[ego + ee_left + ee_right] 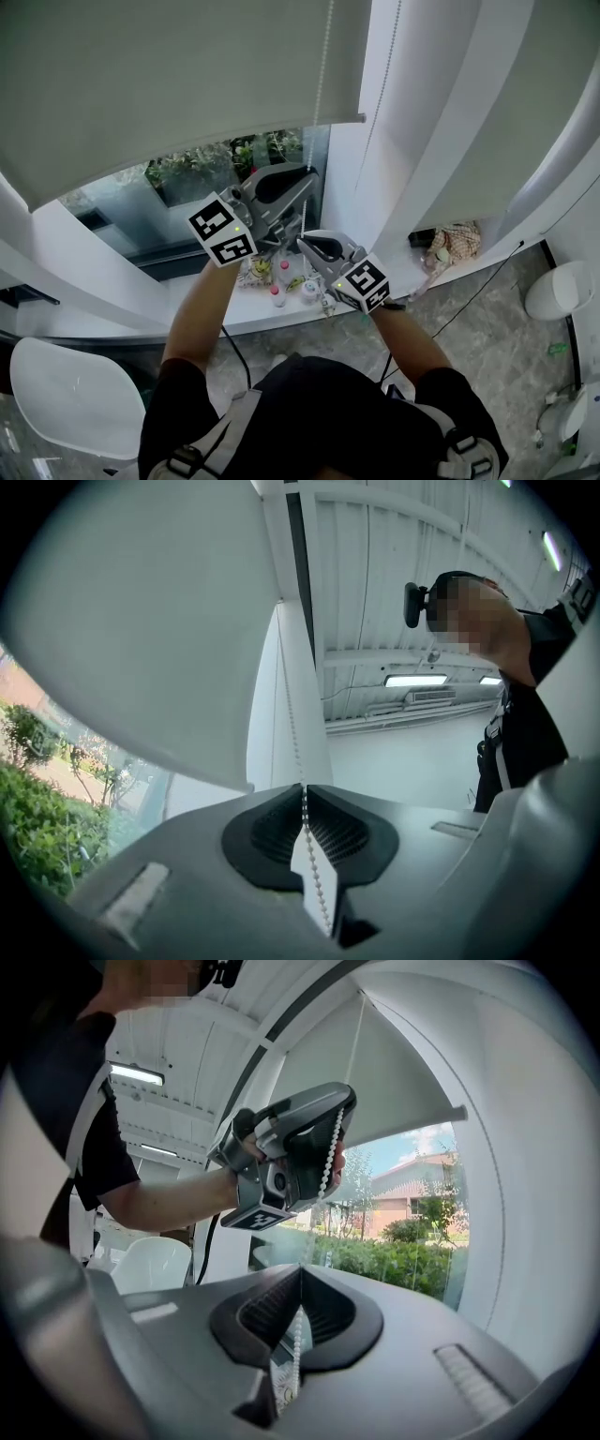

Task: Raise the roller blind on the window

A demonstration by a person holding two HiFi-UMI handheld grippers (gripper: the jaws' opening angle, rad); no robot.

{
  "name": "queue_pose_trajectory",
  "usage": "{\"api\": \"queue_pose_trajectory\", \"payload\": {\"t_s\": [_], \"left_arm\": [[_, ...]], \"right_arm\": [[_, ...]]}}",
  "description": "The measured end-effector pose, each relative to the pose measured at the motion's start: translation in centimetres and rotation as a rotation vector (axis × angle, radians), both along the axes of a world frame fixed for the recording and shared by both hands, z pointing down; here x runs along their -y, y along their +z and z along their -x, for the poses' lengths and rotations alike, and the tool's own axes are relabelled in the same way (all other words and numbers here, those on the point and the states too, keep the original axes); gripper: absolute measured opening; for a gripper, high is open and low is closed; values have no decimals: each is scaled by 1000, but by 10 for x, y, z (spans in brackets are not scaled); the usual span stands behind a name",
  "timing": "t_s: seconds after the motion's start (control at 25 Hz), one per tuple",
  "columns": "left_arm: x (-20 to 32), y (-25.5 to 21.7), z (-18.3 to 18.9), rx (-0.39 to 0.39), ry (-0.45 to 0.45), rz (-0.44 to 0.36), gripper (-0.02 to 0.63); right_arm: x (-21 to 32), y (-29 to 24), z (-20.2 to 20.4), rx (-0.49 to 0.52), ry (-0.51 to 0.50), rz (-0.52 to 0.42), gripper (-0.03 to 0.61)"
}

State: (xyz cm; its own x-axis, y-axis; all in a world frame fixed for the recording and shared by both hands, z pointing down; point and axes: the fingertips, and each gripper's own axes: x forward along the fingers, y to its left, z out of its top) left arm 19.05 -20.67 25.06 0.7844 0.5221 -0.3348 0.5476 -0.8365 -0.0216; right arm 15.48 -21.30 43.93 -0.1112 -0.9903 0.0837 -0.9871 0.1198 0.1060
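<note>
Bead chain [322, 84] hangs by the partly lowered blind [141, 84]. Left tongs [309, 178] clamp it higher up; right tongs [302, 242] clamp it just below.

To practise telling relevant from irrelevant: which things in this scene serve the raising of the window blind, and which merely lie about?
Part of the job:
- roller blind
- bead chain
- left gripper and right gripper, both shut on the chain

Lying about:
- small bottles on the sill
- patterned cloth
- white chair
</note>
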Motion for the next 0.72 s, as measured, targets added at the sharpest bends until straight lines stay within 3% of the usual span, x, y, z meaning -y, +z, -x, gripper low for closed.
{"api": "queue_pose_trajectory", "payload": {"t_s": [0.24, 0.52, 0.6, 0.64, 0.68, 0.72], "left_arm": [[-1, 72, -1, 118, -1, 52, 15], [-10, 174, 6, 283, -19, 31, 15], [-5, 181, 7, 290, -33, 91, 15], [-2, 180, 7, 288, -41, 113, 15], [1, 179, 7, 287, -49, 118, 15], [4, 178, 7, 286, -57, 116, 15]], "right_arm": [[-10, 70, 7, 34, 0, 165, 5], [-30, 165, 31, 62, -37, 417, 5], [-34, 170, 29, 93, -38, 429, 10], [-36, 164, 27, 113, -38, 419, 34], [-37, 154, 23, 129, -36, 398, 106], [-38, 139, 18, 139, -30, 364, 120]]}}
